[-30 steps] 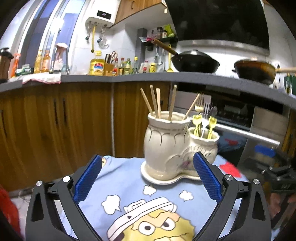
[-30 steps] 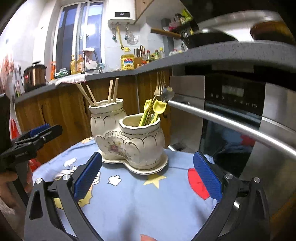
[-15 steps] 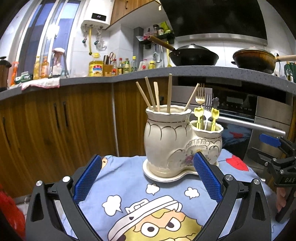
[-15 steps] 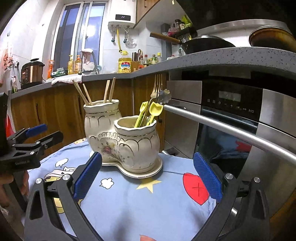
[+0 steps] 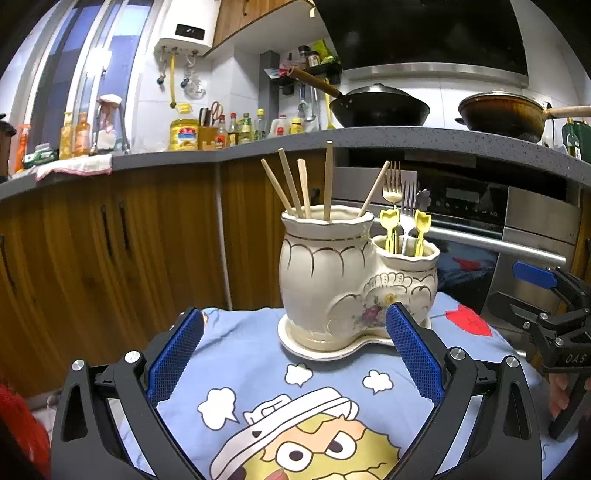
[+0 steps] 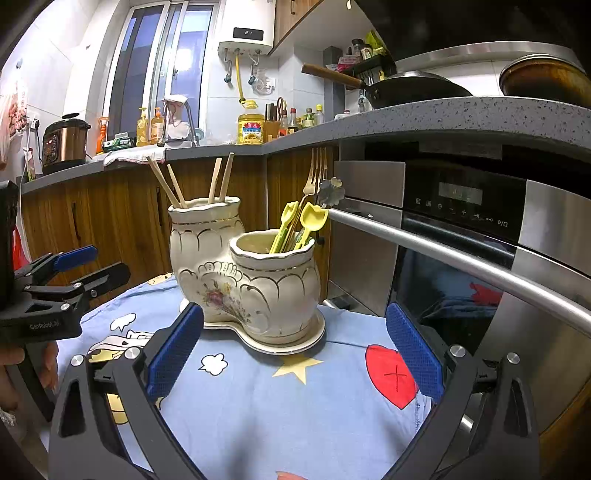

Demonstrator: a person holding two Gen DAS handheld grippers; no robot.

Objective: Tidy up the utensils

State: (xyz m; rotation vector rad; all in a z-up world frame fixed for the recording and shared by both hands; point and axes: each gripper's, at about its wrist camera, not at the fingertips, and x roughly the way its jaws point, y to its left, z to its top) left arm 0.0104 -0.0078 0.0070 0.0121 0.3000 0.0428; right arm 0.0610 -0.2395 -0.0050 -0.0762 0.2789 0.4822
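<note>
On the tabletop [image 5: 255, 343], under a blue cartoon-print cloth [image 6: 258, 402]:
Change from earlier frames: in the left wrist view the ceramic holder [image 5: 343, 280] sits lower and nearer than one second ago, and the right gripper [image 5: 550, 306] has come into view at the right edge; in the right wrist view the holder [image 6: 251, 269] has shifted slightly left and the left gripper [image 6: 62, 280] appears larger.
Writing: "DAS" on the right gripper body in the left wrist view; "GenRobot.AI" on the left gripper body in the right wrist view; water heater display [image 5: 189, 31] shows digits, too small to read with certainty; oven panel [image 6: 461, 206] carries small symbols, unreadable.
Holder: cream double vase on its own saucer, upright, tall pot joined to a short pot.
Tall pot contents: wooden chopsticks [image 5: 295, 188], leaning apart.
Short pot contents: metal forks [image 5: 393, 184] and yellow plastic utensils [image 6: 306, 225].
Holder relative to left fingers: ahead of the gripper, nearer the right blue pad [image 5: 413, 354], whose tip overlaps the short pot's base in view; contact cannot be told.
Holder relative to right fingers: ahead and between the pads [image 6: 173, 354], apart from both.
Left fingers: spread wide, holding nothing.
Right fingers: spread wide, holding nothing.
</note>
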